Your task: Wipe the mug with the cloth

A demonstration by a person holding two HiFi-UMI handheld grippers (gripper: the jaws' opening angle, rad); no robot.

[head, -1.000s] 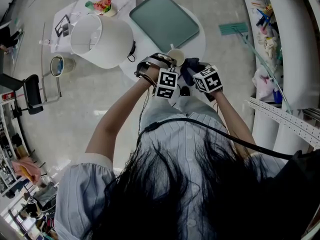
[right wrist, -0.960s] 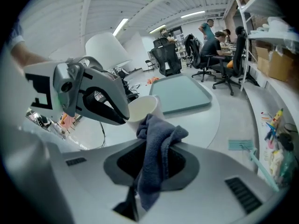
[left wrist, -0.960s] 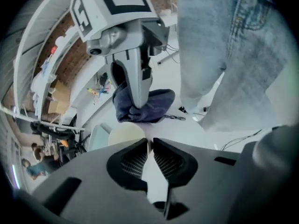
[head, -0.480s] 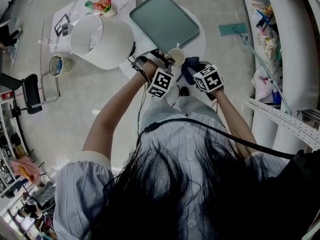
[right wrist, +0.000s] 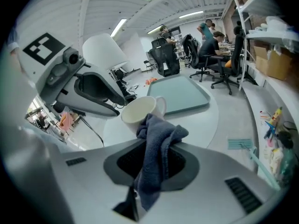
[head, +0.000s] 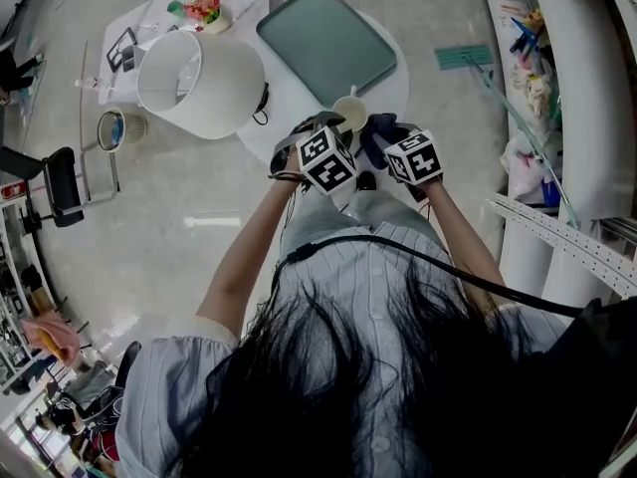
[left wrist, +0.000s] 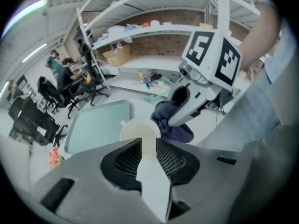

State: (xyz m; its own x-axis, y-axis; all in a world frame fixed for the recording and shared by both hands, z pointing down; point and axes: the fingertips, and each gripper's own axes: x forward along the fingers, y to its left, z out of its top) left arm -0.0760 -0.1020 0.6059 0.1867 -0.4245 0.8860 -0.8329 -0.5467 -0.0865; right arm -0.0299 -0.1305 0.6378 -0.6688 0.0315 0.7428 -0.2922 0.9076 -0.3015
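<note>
Head view, with the two gripper views. The left tongs (left wrist: 148, 144) are closed narrowly on the wall of the cream mug (left wrist: 139, 130), which they hold at its rim with the mouth turned toward the camera. The right tongs (right wrist: 156, 150) are clamped on a dark blue cloth (right wrist: 156, 143); its free upper folds bunch above the jaws and press against the near rim of the mug. From the head, both tongs sit side by side in front of the person, with mug and cloth just beyond them, above the near edge of the round white worktop (right wrist: 210, 120). Behind the mug, a green tray (head: 328, 40) lies flat on the worktop. A white lampshade (head: 199, 83) stands to the left of the tray.
</note>
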